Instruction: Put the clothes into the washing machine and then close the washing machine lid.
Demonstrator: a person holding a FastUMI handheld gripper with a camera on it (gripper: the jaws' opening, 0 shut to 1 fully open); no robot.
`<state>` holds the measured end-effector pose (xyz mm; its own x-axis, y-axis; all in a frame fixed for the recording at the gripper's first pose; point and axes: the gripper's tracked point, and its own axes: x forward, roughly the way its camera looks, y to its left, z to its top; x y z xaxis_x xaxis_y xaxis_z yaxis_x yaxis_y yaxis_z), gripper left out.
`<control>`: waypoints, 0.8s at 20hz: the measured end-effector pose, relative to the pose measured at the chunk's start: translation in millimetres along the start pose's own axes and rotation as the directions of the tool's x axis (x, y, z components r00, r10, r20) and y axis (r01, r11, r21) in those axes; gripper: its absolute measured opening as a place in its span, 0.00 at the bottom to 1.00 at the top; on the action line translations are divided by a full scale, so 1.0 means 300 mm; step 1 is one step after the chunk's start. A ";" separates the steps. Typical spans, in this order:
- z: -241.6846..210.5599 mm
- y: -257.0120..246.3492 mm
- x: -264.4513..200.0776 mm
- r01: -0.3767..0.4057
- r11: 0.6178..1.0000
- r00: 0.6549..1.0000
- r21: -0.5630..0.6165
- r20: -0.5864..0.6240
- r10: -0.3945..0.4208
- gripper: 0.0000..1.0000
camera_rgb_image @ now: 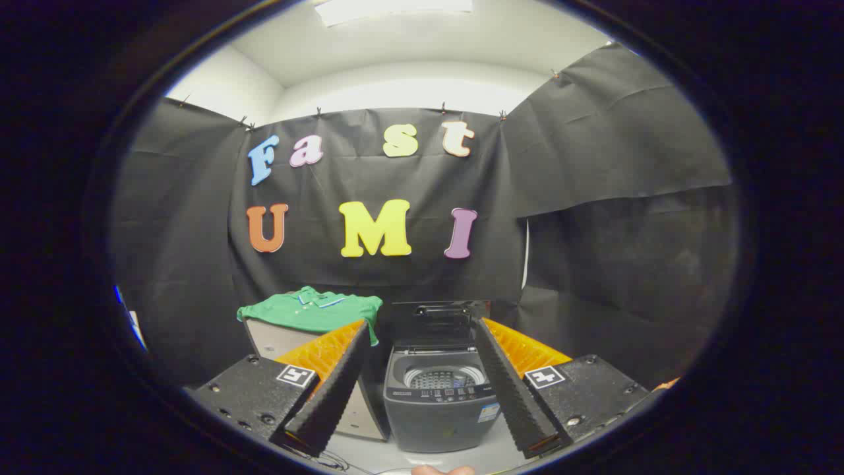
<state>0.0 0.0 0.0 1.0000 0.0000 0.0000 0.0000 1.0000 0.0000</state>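
Green shirt [310, 310] lying flat and folded on top of a pale box [277, 338], collar up, one edge drooping over the box's front corner. Sits beyond the left finger, partly hidden behind it, well short of the drum. Grey washing machine [438, 409] just right of the box, standing on a light floor [369, 455], seen straight ahead between the two fingers. Lid [436, 323] raised upright at the back, drum [443, 378] exposed, perforated wall visible inside, no fabric seen in it. Control strip along the front lip, markings too small to read. Gripper [425, 441] spread wide, nothing held, fingers [333, 389] flanking the machine on either side without touching it, tips low and near the machine's base in view. Square marker tags on both finger mounts. Black cloth wall [593, 198] behind everything, hung from clips, with a white ceiling [409, 46] and light panel above. Small part of a hand [443, 470] just visible below the machine's front, under the gap between the fingers. Box and machine close together, contact between them not resolvable behind the left finger.
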 end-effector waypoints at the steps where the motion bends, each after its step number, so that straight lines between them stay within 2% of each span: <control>1: 0.012 0.005 0.010 -0.008 1.000 1.000 -0.006 0.009 0.008 1.00; 8: -0.021 0.053 0.053 -0.036 0.999 0.999 -0.006 -0.015 0.035 1.00; 16: -0.010 0.260 0.133 -0.094 0.996 0.995 0.004 -0.046 0.094 1.00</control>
<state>40.0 78.1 -3.0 0.9945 0.0939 -0.0456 -0.0939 0.9956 0.0037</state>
